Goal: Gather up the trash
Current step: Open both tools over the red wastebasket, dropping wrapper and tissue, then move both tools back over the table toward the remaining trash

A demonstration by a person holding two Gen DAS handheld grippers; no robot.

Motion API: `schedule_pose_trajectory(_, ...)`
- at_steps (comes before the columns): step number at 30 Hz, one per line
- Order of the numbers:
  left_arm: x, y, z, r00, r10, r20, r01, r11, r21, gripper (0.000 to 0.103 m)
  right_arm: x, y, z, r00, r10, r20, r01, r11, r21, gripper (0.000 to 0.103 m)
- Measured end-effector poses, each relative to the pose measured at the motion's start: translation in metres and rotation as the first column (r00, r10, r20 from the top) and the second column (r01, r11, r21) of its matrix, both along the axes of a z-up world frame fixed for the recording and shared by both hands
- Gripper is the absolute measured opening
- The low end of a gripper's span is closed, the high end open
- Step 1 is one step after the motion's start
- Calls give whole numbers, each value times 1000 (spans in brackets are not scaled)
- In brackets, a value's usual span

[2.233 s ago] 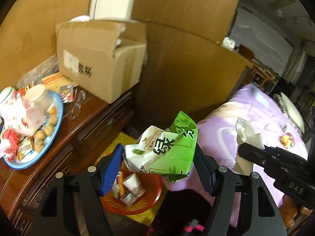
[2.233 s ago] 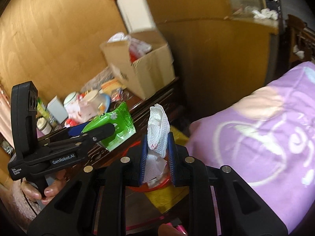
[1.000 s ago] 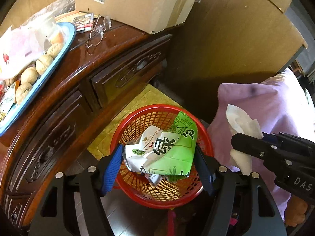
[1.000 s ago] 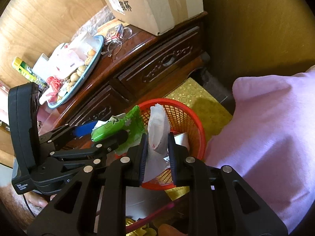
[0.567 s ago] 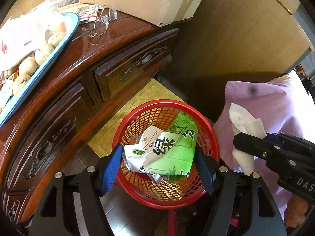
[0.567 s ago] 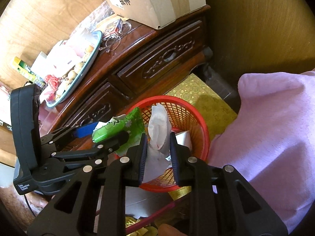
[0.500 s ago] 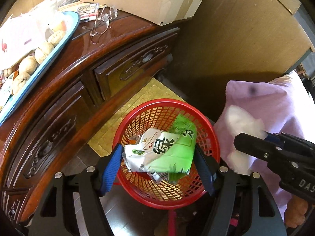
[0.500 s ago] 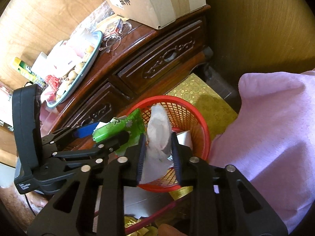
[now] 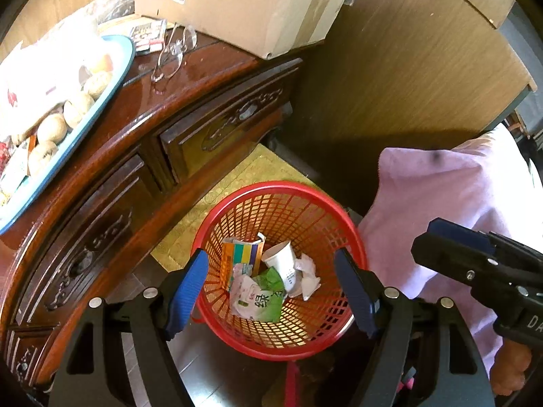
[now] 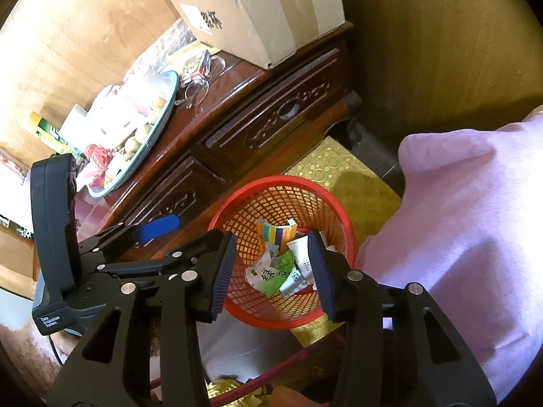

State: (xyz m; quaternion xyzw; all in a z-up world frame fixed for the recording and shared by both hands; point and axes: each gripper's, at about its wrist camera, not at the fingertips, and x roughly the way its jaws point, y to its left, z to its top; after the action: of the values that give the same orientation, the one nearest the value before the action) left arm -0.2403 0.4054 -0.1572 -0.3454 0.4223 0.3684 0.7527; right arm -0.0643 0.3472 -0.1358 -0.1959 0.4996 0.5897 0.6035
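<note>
A red mesh basket point(image 9: 298, 200) stands on the floor by the dresser; it also shows in the right wrist view point(image 10: 305, 186). Inside lie the green and white wrapper point(image 9: 261, 300) point(image 10: 271, 276), a white tissue point(image 9: 307, 276), a paper cup point(image 9: 281, 261) and an orange carton point(image 9: 239, 252). My left gripper point(image 9: 273, 288) is open and empty right above the basket. My right gripper point(image 10: 271, 268) is open and empty above the basket too, and it shows at the right edge of the left wrist view point(image 9: 475, 257).
A dark wooden dresser point(image 9: 142, 156) stands left of the basket, bearing a cardboard box point(image 9: 244, 3), glasses point(image 9: 169, 54) and a blue tray point(image 9: 115, 78) of food. A purple bedspread point(image 9: 458, 196) point(image 10: 475, 224) is to the right. A yellow mat point(image 10: 353, 176) lies under the basket.
Both grippers have opened. The green wrapper dropped from the left one and the white tissue from the right one; both now lie in the red basket.
</note>
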Motion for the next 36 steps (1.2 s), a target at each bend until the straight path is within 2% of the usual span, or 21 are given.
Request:
schedule_pose_trajectory(4,1,-3,11,1000,7,13,-7,1000,10,81,4,-12,12,1000,-18,7,17,999,28,47)
schedule_pose_trajectory(10,16,-17,35,1000,-11,27,9,998,60,86,17,-42,36,997,-72,33,69,994,86,56)
schedule_pose_trajectory(16,51,-49,68,992,-112,56,104,986,129,90,41,-89,62,982,-175,74,161,974,159,64)
schedule_pose_trajectory(20,83,-75,87,975,-201,94,186,972,145,90,62,-126,77,961,-260,99,236,951,198,67)
schedule_pose_trajectory(26,142,-126,112,928,-349,129,320,926,201,94,99,-199,94,898,-428,100,392,884,254,72)
schedule_pose_trajectory(29,167,-146,118,905,-397,155,367,910,192,94,116,-244,98,849,-519,99,479,835,271,73)
schedule_pose_trajectory(31,188,-165,123,880,-443,170,412,891,189,94,127,-268,99,817,-567,105,524,806,275,74)
schedule_pose_trajectory(35,224,-208,130,823,-545,160,508,833,221,96,147,-319,97,738,-668,96,622,729,286,79)
schedule_pose_trajectory(36,238,-223,132,801,-579,152,541,809,230,97,153,-332,96,716,-692,90,646,707,288,79)
